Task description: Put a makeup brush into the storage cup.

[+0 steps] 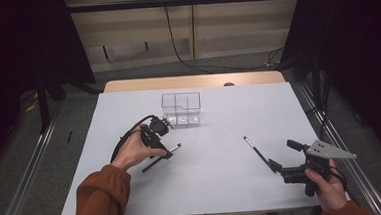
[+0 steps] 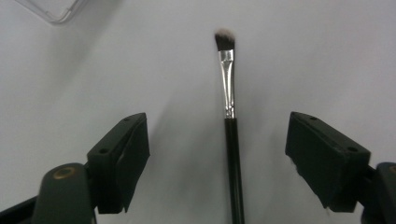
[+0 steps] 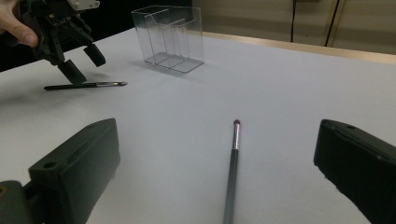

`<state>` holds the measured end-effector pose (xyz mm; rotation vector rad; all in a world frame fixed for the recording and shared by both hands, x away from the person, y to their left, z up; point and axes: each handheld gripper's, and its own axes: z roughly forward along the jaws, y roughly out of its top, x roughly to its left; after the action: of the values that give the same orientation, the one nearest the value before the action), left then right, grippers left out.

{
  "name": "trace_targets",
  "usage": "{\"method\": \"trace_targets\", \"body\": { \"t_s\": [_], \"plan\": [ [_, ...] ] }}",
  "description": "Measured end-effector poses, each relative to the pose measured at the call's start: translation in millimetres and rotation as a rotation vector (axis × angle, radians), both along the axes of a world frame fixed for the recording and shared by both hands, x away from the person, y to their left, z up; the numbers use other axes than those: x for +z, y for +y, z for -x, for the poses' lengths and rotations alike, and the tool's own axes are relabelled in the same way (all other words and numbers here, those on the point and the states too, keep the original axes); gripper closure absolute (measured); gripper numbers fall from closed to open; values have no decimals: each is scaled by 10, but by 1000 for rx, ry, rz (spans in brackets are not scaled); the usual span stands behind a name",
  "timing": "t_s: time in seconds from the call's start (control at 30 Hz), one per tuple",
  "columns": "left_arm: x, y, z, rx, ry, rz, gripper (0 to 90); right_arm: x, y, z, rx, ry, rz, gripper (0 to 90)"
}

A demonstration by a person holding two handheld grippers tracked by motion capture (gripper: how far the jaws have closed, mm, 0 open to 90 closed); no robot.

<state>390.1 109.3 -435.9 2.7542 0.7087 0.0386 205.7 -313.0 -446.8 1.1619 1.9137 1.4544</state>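
A black-handled makeup brush [image 2: 232,140] with a silver ferrule and pale bristles lies flat on the white table. My left gripper [image 2: 217,133] is open above it, one jaw on each side of the handle and neither pad touching. From above, the left gripper [image 1: 162,148] points down over that brush [image 1: 161,158]. A second thin brush [image 3: 232,168] with a reddish tip lies between the wide-open jaws of my right gripper [image 3: 217,140], untouched. From above, the right gripper [image 1: 277,167] sits at the near end of this brush [image 1: 259,153].
A clear plastic organizer [image 1: 180,109] with several compartments stands upright at the back middle of the white table [image 1: 223,185]; it holds nothing. The table's front edge is close to both forearms. A cable trails from the left gripper.
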Motion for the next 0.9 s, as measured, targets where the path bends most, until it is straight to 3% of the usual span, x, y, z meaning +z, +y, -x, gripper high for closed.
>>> {"method": "trace_targets", "body": {
  "t_s": [0.37,0.47,0.6,0.77,0.9],
  "plan": [
    [-57,-71,-43,-3,62,-19,548,-2,8,2,9,3,3,0],
    [-100,-88,-39,-6,72,-42,579,0,3,3,9,-2,6,0],
    [-107,-121,-32,-29,53,-82,605,-2,3,3,7,1,4,0],
    [-120,-115,-44,-15,60,-73,625,-1,2,8,7,1,7,0],
    [-118,-112,-88,0,72,-83,709,-2,3,10,7,3,5,0]
  ]
}}
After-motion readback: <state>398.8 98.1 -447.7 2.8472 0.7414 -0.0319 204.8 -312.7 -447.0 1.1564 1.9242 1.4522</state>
